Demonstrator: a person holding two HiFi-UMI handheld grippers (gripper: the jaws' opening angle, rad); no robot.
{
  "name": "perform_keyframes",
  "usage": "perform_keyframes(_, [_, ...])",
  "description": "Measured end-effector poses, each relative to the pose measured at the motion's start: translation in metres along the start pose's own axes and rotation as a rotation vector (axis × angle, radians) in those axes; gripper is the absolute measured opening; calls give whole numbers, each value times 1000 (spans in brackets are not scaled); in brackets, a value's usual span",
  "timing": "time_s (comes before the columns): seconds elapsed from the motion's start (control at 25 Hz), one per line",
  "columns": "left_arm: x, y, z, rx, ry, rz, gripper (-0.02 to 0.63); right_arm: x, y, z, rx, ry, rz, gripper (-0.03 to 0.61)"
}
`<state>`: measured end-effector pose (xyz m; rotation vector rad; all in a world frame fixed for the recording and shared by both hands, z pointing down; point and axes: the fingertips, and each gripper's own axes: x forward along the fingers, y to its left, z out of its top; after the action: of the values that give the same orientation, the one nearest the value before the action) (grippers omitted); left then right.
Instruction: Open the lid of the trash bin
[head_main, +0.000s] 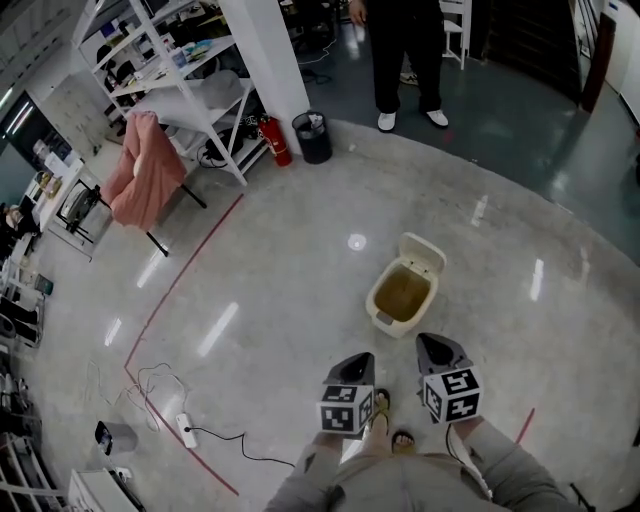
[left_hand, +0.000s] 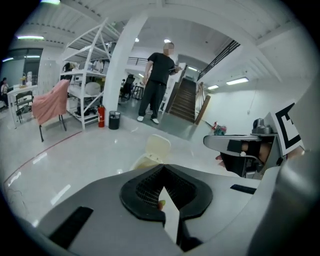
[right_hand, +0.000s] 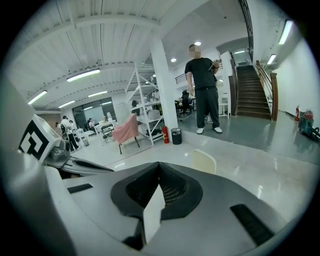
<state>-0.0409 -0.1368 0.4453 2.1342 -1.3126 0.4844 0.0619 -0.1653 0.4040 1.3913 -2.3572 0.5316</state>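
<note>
This looks like a big open lab or workshop hall. The polished grey floor is marked with red tape. White metal shelving is loaded with gear. A fire extinguisher stands beside the column, and a staircase rises behind.

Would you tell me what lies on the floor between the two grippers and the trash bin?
Nothing: in the head view, the glossy floor between the left gripper, the right gripper and the trash bin is bare.
</note>
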Motion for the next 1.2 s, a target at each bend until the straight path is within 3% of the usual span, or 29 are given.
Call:
perform_keyframes(0.44, [-42,-26,28,71,-92,-26,5,-53,9,15,19,-88,-3,3])
perform_keyframes(1.2, [-48,-20,37,100,-121,0,5,-51,27,20,4,-88,28,3])
